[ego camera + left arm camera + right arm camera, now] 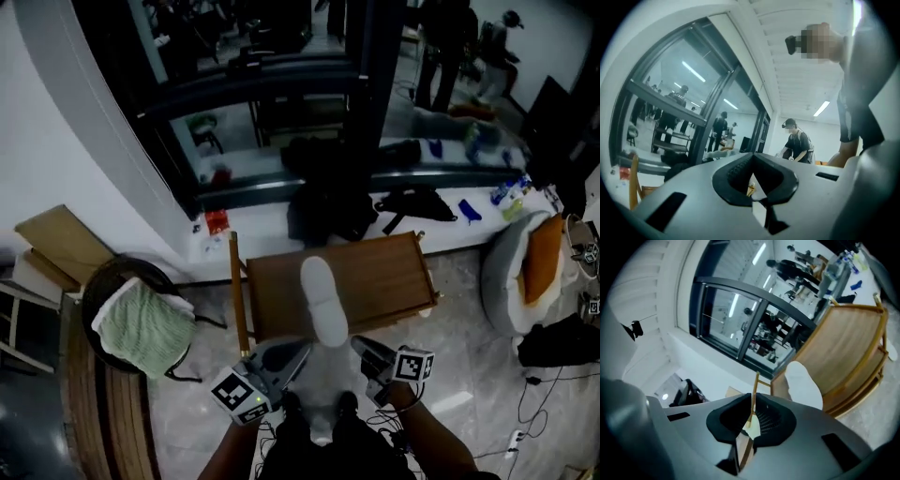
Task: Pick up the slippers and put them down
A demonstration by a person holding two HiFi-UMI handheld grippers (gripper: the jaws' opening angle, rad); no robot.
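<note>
A white slipper (319, 300) lies on a low wooden table (394, 272), toe pointing away from me. In the right gripper view the slipper (804, 383) shows just beyond the jaws, on the table (848, 348). My left gripper (281, 361) is raised in front of the table's near edge, left of the slipper. Its jaws (753, 157) are shut, tips together, with nothing between them. My right gripper (370, 354) is raised to the slipper's right. Its jaws (753, 397) stand shut to a thin slit, holding nothing. I see no second slipper for certain.
A round wicker chair with a green towel (141, 328) stands at the left. A grey seat with an orange cushion (525, 262) is at the right. Black bags (328, 202) lie on the window ledge behind the table. Cables (534, 412) run over the floor. A person (797, 143) stands in the background.
</note>
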